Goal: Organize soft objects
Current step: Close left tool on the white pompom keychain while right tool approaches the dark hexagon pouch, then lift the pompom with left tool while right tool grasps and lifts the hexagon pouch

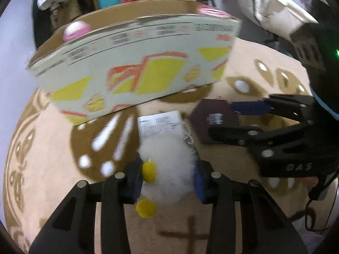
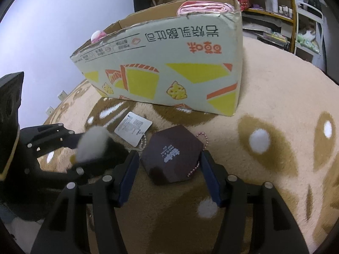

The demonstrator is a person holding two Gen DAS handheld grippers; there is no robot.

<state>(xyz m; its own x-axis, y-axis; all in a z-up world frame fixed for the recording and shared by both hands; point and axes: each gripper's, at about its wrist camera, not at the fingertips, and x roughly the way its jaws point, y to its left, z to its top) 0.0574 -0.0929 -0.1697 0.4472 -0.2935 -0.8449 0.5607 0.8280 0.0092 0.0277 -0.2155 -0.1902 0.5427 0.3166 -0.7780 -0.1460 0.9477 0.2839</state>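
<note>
My left gripper (image 1: 168,174) is shut on a white fluffy plush toy (image 1: 169,165) with yellow feet, a white paper tag (image 1: 160,124) and a bead chain. It holds the toy just above the rug; the toy also shows in the right wrist view (image 2: 91,146). My right gripper (image 2: 169,173) is open, its fingers on either side of a dark brown hexagonal tag (image 2: 171,154) with a bead chain, lying on the rug. In the left wrist view the right gripper (image 1: 239,118) lies over that tag (image 1: 211,118). A printed cardboard box (image 1: 135,72) stands behind.
The box (image 2: 169,63) holds a pink-and-white plush (image 2: 97,35) and a pink striped item (image 2: 201,7). A beige and brown patterned rug (image 2: 275,105) covers the floor. Shelves with bottles (image 2: 273,0) stand behind to the right; a white wall is to the left.
</note>
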